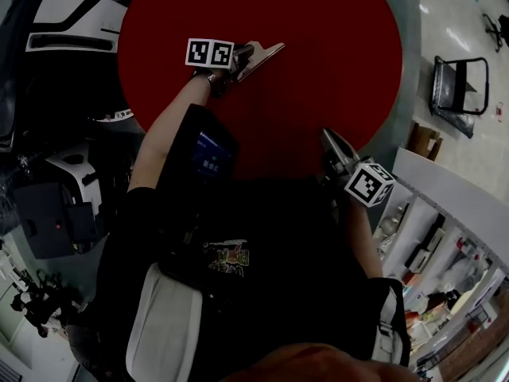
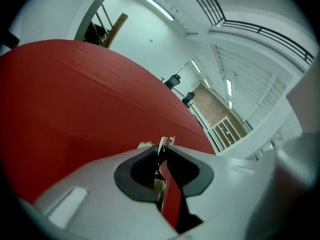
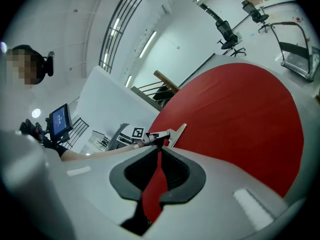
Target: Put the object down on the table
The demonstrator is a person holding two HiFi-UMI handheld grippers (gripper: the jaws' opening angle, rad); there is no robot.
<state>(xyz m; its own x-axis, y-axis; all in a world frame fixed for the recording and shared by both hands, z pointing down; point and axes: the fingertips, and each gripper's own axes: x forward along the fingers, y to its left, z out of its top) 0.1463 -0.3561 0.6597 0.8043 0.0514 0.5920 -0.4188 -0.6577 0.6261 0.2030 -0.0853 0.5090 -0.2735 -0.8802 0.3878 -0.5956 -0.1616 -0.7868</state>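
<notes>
A round red table (image 1: 318,54) fills the top of the head view. My left gripper (image 1: 270,52) is held over the table's left part, jaws pointing right. In the left gripper view this gripper (image 2: 164,146) is shut on a small silvery metal object (image 2: 167,141) that pokes out past its tips, above the red tabletop (image 2: 75,94). My right gripper (image 1: 328,138) is at the table's near edge. In the right gripper view that gripper (image 3: 159,145) is shut with nothing between its pads. It points across the table (image 3: 240,114) at the left gripper (image 3: 175,133).
A black-and-white machine (image 1: 64,22) stands left of the table. A black treadmill-like frame (image 1: 460,86) is on the floor at the right, and white shelves (image 1: 445,245) are at lower right. Office chairs (image 3: 227,31) stand beyond the table.
</notes>
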